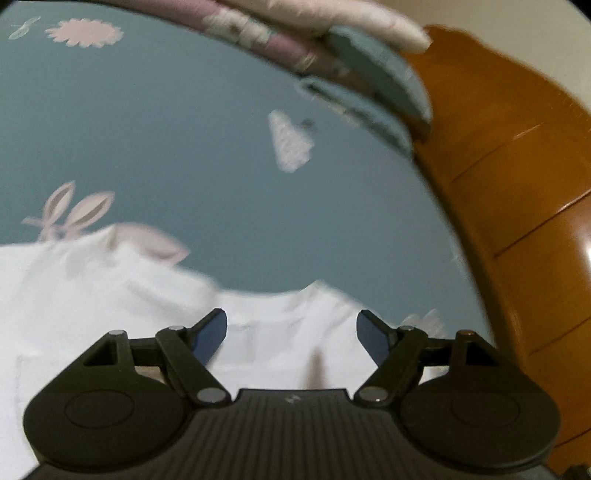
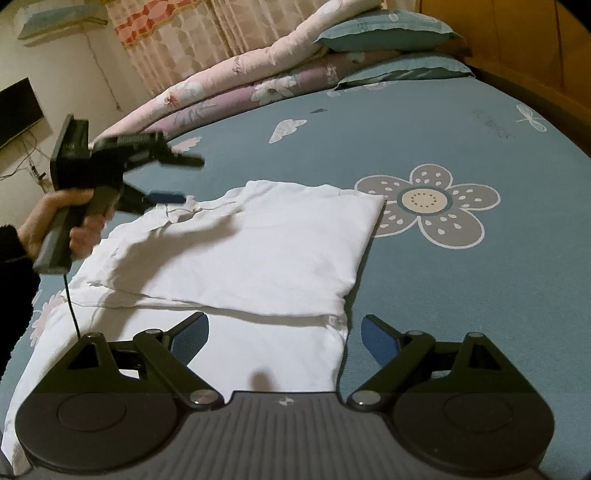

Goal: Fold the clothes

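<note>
One white garment (image 2: 236,258) on the bed, folded over itself: I count two layers in the right wrist view, an upper panel lying across a lower one, with the fold edge running toward the right side of the frame. A loose corner of cloth sticks up at the far left end, near the tip of my left gripper. In the left wrist view the same white garment (image 1: 110,302) fills the lower part of the frame, blurred.

Grippers: two. My left gripper (image 2: 173,177) hangs just above the far left end of the garment; its fingers stand apart, one upper and one lower, jaws opening a little further, no cloth between them. From its own camera, left gripper (image 1: 291,332) shows two blue pads (image 1: 212,334) spread with only flat cloth below. One hand (image 2: 59,221) with a dark sleeve grips its handle; one cable hangs from it.

My right gripper (image 2: 284,339) is spread wide over the near right edge of the garment, nothing pinched; two blue pads visible.

Surroundings: one blue bedsheet (image 2: 424,129) with printed motifs; I count one large grey flower (image 2: 428,201) just right of the garment and one pale butterfly beyond. Two blue pillows (image 2: 384,33) and two rolled quilts (image 2: 236,77) stacked at the far edge. One wooden bed frame (image 1: 517,184). One curtain (image 2: 177,37), one dark screen on the wall at left.
</note>
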Demonstrator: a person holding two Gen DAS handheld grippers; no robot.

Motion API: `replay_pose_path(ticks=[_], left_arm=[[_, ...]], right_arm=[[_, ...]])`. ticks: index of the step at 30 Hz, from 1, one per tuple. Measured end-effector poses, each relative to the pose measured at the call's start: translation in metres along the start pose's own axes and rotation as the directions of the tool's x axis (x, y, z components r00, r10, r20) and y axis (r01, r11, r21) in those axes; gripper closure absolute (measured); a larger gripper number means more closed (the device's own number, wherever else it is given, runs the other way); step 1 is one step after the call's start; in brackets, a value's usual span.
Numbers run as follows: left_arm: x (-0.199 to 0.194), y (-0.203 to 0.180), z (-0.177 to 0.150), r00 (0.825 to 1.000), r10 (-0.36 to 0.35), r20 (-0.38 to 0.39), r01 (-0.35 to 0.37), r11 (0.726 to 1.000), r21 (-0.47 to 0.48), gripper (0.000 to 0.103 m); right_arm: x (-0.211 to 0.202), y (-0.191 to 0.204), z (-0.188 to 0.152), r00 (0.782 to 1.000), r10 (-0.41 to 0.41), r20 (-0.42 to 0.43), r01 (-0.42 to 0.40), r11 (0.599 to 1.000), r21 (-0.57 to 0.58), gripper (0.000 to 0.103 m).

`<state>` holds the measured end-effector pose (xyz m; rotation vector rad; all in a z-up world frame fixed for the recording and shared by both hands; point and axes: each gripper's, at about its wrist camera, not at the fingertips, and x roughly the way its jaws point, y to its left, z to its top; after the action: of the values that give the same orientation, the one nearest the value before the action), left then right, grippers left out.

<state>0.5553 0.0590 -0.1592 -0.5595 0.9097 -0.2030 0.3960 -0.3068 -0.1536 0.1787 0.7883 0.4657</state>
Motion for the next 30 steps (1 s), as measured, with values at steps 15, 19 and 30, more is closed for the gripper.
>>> replay_pose_path(ticks=[15, 19, 30], left_arm=[[-0.023, 0.029, 0.001, 0.999, 0.019, 0.033, -0.018, 0.999, -0.043, 0.023], [-0.029, 0.049, 0.000, 0.982, 0.142, 0.124, -0.136, 0.989, -0.056, 0.024], [-0.032, 0.066, 0.011, 0.964, 0.215, 0.157, -0.194, 0.972, -0.135, 0.024]], right_arm=[[0.002, 0.000, 0.000, 1.000, -0.011, 0.000, 0.011, 1.000, 0.001, 0.010], [0.004, -0.001, 0.000, 1.000, -0.017, -0.005, 0.017, 1.000, 0.003, 0.010], [0.006, 0.000, 0.000, 1.000, -0.018, -0.006, 0.018, 1.000, -0.005, 0.010]])
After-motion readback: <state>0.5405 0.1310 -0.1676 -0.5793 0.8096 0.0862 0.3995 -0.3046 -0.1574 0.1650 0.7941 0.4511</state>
